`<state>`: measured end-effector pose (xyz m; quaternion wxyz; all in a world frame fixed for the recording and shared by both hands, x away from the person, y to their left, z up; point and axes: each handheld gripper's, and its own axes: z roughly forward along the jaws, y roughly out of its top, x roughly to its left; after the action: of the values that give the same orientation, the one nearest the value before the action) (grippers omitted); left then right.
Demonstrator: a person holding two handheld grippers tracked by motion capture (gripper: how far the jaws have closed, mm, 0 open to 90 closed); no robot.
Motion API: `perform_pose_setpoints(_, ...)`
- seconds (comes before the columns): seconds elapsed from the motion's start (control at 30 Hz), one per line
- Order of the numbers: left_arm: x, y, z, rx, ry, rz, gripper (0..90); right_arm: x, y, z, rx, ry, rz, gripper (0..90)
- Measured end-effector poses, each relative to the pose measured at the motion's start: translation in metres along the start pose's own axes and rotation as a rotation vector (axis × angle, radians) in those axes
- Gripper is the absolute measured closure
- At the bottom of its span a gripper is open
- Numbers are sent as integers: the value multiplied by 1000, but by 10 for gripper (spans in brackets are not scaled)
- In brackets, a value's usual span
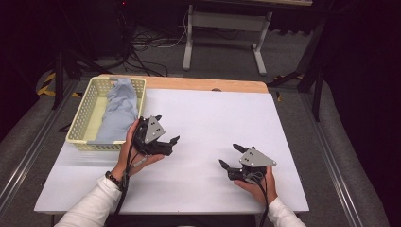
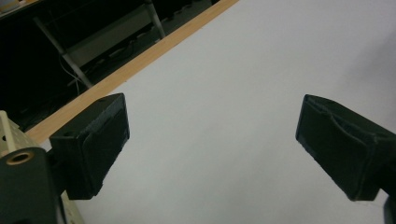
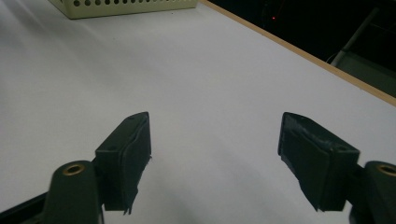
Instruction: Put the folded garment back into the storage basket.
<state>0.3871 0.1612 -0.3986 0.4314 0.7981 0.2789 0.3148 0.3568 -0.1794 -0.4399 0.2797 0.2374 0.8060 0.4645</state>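
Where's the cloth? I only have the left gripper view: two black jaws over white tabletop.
Observer: The grey-blue cloth lies in the pale yellow perforated plastic basket at the table's far left corner.
Operator: Is the left gripper holding anything?
Observer: No. The left gripper sits just right of the basket, jaws apart, nothing between them.
Operator: And the right one?
Observer: The right gripper is near the table's front right, jaws open, over the bare white tabletop.

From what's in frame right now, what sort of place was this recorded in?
Probably a lab or recording workspace, not a home: a white-topped table on grey carpet, loose cables on the floor behind, and another bench frame in the dark background.
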Motion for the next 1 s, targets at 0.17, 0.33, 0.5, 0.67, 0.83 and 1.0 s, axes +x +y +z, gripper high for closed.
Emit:
perform_pose_setpoints(0.17,-8,-8,-2,-3,-24,2,94,0,0,0,-9,7,17,219)
perform_pose_setpoints(0.33,-16,-17,-2,7,-40,4,85,1,0,-1,-22,8,32,175)
perform_pose_setpoints(0.5,-23,-24,-4,20,-65,25,75,2,1,-1,-34,19,38,131)
perform_pose_setpoints(0.67,-30,-30,-6,11,-93,28,75,4,1,-1,-47,26,39,90)
perform_pose_setpoints(0.83,-36,-36,-7,4,-111,32,73,5,0,-1,-50,30,50,79)
perform_pose_setpoints(1.0,-40,-42,-11,6,-119,24,72,8,0,1,-43,33,48,79)
